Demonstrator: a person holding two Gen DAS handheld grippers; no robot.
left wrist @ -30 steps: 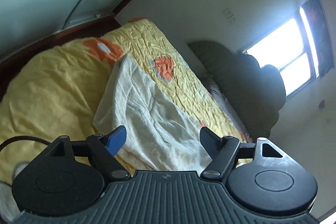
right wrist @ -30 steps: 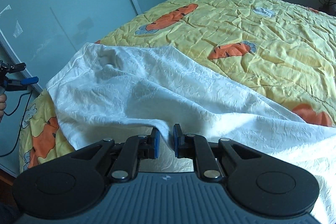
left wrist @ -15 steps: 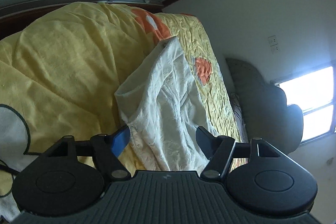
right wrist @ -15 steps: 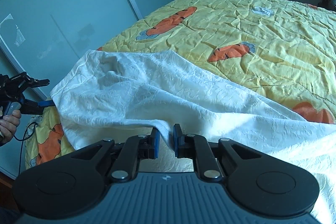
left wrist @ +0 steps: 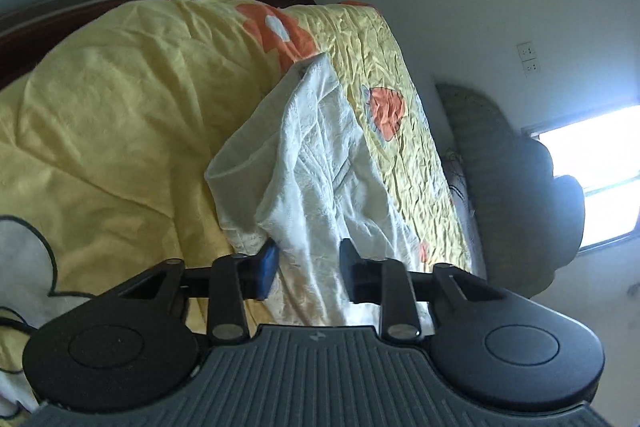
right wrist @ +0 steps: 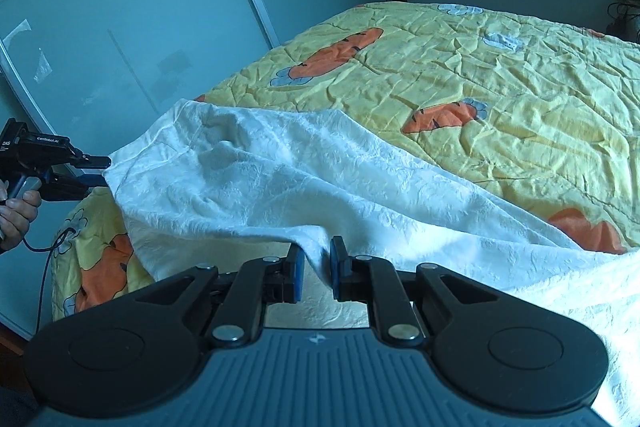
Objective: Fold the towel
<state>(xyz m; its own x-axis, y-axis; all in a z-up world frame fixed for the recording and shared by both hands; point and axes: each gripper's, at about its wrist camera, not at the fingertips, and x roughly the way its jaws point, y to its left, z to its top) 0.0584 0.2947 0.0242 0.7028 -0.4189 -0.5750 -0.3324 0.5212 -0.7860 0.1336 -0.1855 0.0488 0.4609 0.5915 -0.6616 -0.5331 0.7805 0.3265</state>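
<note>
A white towel [right wrist: 280, 179] lies crumpled across a yellow bedspread [right wrist: 500, 75] with orange carrot prints. My right gripper [right wrist: 316, 273] is shut on a fold of the towel's near edge, which hangs pinched between the blue pads. My left gripper [left wrist: 308, 267] is at the towel's [left wrist: 320, 155] other corner, over the side of the bed. Its jaws are closing with the cloth between them, and a gap still shows at the pads. In the right wrist view the left gripper [right wrist: 102, 171] straddles that corner, held by a hand [right wrist: 16, 215].
Sliding glass doors [right wrist: 120, 27] run along the bed's far side. A dark padded headboard [left wrist: 512, 167] and a bright window [left wrist: 600, 167] stand at the bed's head. A black cable [right wrist: 44, 267] hangs from the left gripper. The bedspread [left wrist: 120, 115] drapes over the bed's edge.
The left gripper has come in onto the towel's corner, rolled, and narrowed its jaws around the cloth. The right gripper has kept still, holding its fold.
</note>
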